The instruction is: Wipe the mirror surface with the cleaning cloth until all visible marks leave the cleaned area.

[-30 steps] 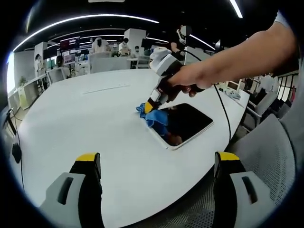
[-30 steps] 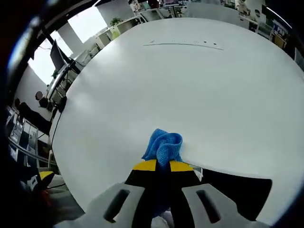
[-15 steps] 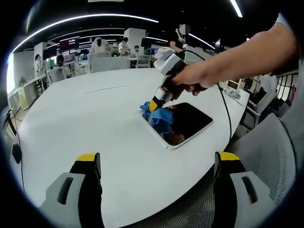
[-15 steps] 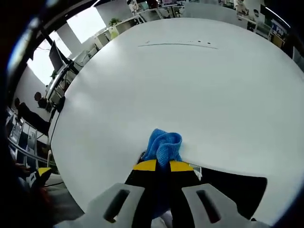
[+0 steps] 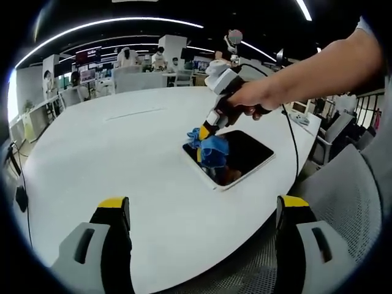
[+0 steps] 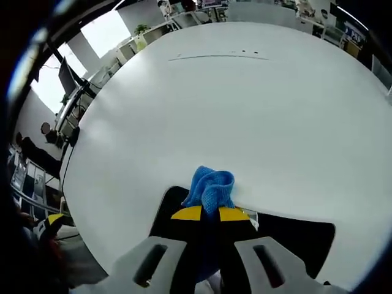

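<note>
Two grippers are at work over a wide, smooth white table (image 5: 110, 159) with a rounded edge. The right gripper (image 6: 210, 214), its jaws tipped in yellow on black with pale grey bodies behind, is clamped tight on a bunched blue cleaning cloth (image 6: 211, 186) whose surface looks nubbly, like woven microfibre; the wad bulges out past the jaw tips. In the left gripper view the same right gripper (image 5: 207, 131) comes in from the right, held in a person's hand (image 5: 248, 101), and presses the cleaning cloth (image 5: 211, 150) down on the mirror (image 5: 245, 154). The mirror is a flat rectangle with rounded corners and a thin pale frame, lying on the table near its right-hand edge; its glossy face reads dark and reflects the cloth and the hand. The cloth sits at the mirror's left end, near a corner. In the right gripper view the mirror (image 6: 294, 239) spreads dark to either side under the jaws, with the cloth on its far edge. The left gripper (image 5: 202, 245) hangs off the near side of the table, well apart from the mirror, its jaws spread wide with nothing between them. A dark cable (image 5: 288, 138) trails from the hand across the table edge. A grey mesh chair back (image 5: 343, 202) stands at the right. Beyond lies an open office with desks, screens, seated people, a dark ceiling with long curved strip lights (image 5: 104, 24), and bright windows (image 6: 107, 30).
</note>
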{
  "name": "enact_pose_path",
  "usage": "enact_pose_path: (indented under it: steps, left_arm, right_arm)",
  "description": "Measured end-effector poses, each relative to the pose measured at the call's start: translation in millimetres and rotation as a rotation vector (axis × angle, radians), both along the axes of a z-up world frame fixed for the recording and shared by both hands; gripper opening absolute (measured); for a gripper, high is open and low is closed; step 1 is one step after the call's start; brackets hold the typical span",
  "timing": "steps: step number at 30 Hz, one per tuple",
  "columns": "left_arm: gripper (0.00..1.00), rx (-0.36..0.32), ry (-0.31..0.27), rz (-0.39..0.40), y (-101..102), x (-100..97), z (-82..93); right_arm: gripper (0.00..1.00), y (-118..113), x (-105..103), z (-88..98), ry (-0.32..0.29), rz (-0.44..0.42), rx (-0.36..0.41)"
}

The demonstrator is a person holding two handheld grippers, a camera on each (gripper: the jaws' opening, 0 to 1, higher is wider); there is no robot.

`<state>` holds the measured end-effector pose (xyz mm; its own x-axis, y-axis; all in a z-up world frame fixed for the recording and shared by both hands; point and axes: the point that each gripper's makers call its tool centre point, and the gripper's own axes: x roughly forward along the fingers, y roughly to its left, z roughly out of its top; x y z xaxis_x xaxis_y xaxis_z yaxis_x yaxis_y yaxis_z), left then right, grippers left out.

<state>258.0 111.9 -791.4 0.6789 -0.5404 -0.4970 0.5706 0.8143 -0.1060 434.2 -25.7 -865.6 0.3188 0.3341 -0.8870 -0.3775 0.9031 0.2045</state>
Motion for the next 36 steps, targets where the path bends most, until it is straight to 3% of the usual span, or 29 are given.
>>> enact_pose_path:
  steps: [19, 36]
  left_arm:
    - [0.99, -0.002, -0.006, 0.005, 1.1, 0.8, 0.9]
    - [0.99, 0.001, -0.018, 0.013, 1.7, 1.5, 3.1]
  right_arm:
    - [0.02, -1.0, -5.0, -2.5, -0.019, -0.021, -0.012]
    - [0.02, 4.3, -49.5, 0.0, -0.001, -0.008, 0.003]
